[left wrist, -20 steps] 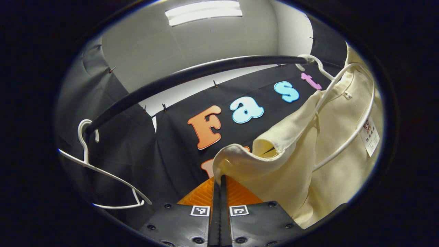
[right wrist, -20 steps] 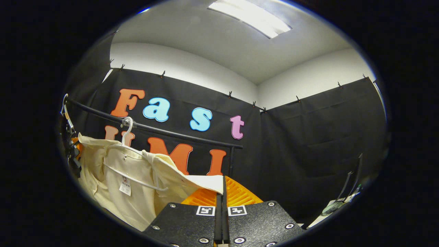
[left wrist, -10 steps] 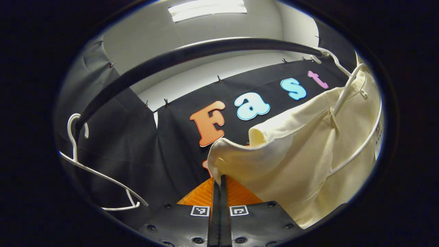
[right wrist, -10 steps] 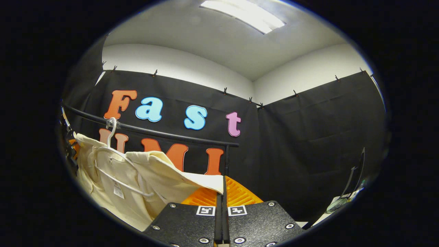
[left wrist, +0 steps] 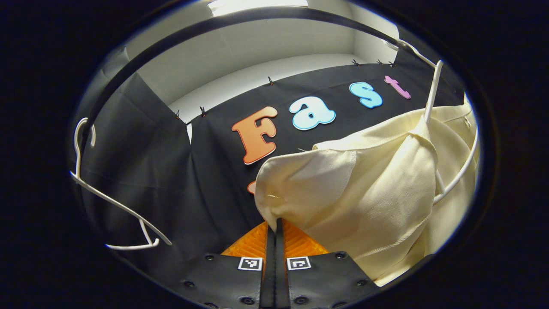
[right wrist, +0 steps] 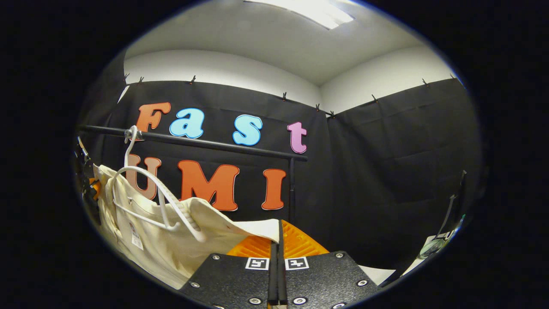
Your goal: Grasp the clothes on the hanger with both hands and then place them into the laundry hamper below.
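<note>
Cream fabric: a pale, woven short-sleeved shirt, gathered into folds, part on and part off its white plastic hanger.
Hanger: hook over the black rail; in the right gripper view one shoulder arm stands bare above the cloth, with the shirt sagging beneath it.
Second hanger: empty white hanger, hooked on the same rail, well apart from the shirt in the left gripper view.
Left gripper: jaws drawn together on a corner of the shirt, with fabric bunching up from the pinch.
Right gripper: jaws closed on a flat edge of the shirt, the cloth running taut from there back to the hanger.
Pose: both grippers point slightly upward, below the rail, with the shirt spread between them; they appear set apart, one at each end of the garment.
Task done: two-handed grasp made; shirt judged partly freed from the hanger.
Task left: pull the remaining cloth clear of the hanger, lower it, and release it into the laundry hamper.
Laundry hamper: position cannot be told.
Risk: the neckline may catch on the hanger arm and drag the hanger along the rail.
Label: small tag at the collar, not read.
Backdrop: black cloth wall, white ceiling with a light panel.
</note>
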A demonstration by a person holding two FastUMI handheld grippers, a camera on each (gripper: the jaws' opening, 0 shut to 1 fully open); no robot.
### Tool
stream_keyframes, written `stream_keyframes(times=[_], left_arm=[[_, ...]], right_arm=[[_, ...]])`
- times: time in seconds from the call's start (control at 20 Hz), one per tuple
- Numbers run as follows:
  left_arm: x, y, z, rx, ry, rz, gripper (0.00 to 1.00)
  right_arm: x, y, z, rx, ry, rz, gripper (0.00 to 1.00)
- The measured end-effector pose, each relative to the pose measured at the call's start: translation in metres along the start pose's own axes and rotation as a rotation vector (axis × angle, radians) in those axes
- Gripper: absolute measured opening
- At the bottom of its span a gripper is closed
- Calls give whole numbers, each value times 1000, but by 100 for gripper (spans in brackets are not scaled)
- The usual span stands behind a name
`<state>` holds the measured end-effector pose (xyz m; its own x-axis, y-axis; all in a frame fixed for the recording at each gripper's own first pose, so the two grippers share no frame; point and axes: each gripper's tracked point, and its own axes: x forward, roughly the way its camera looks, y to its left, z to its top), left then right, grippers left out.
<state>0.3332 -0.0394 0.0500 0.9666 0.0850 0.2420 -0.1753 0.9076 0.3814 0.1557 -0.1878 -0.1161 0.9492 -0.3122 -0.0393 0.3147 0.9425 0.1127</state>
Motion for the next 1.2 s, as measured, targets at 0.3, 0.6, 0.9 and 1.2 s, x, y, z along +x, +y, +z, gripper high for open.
stream_keyframes(times=[0.3, 0.6, 0.9, 1.2], left_arm=[[1, 1, -31, 14, 56, 7, 7], [-23, 3, -52, 19, 77, -9, 7], [-41, -3, -90, 10, 147, -51, 7], [-68, -16, -117, -9, 206, -106, 7]], right_arm=[[-10, 30, -33, -4, 53, 53, 0], [-35, 69, -47, -29, 56, 118, 0], [-55, 115, -65, -38, 88, 209, 0], [-75, 152, -90, -27, 141, 280, 0]])
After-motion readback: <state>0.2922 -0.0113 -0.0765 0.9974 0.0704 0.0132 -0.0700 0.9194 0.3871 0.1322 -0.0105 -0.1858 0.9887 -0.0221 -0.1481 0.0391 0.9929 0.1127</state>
